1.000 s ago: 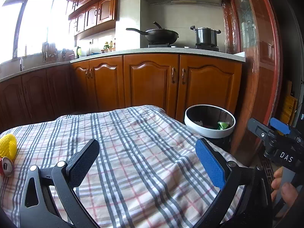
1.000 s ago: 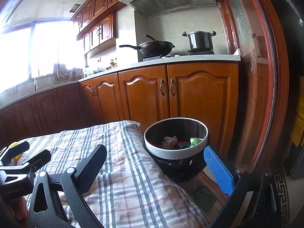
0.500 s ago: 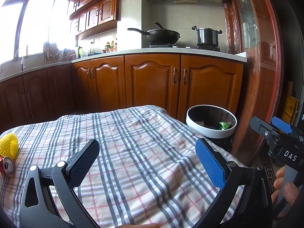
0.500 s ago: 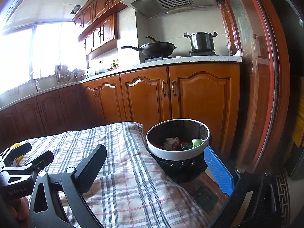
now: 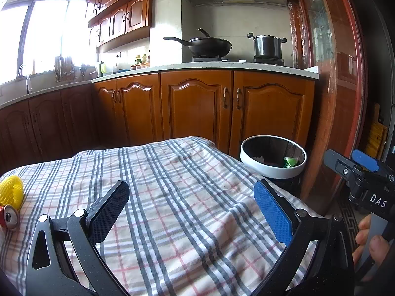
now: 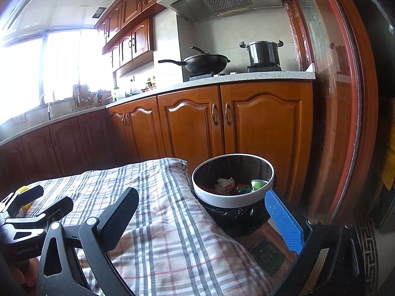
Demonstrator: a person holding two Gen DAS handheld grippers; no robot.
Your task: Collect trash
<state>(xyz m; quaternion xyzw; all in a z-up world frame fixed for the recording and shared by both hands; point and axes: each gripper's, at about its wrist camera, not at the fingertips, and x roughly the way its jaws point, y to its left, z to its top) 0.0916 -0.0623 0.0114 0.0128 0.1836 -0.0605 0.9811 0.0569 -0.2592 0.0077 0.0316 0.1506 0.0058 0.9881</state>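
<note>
A white-rimmed bin [image 5: 272, 165] [image 6: 233, 196] lined with a black bag stands on the floor off the table's far right corner; crumpled paper [image 6: 224, 185] and green scraps lie inside. A red can [image 5: 8, 219] and a yellow mesh ball [image 5: 11, 193] rest at the left edge of the checked tablecloth [image 5: 172, 197]. My left gripper [image 5: 192, 209] hovers open over the cloth, holding nothing. My right gripper [image 6: 205, 212] is open and empty, near the bin. Each gripper shows in the other's view: the right gripper [image 5: 355, 166], the left gripper [image 6: 42, 199].
Wooden kitchen cabinets [image 5: 197, 111] run behind the table under a stone counter, with a wok [image 5: 205, 45] and a pot [image 5: 267, 46] on the stove. A red-framed glass door [image 5: 345, 98] stands right of the bin. A hand [image 5: 370, 239] grips the right tool.
Both views have shifted slightly; the bin sits a little more to the right and lower in each. Nothing was picked up or released.
</note>
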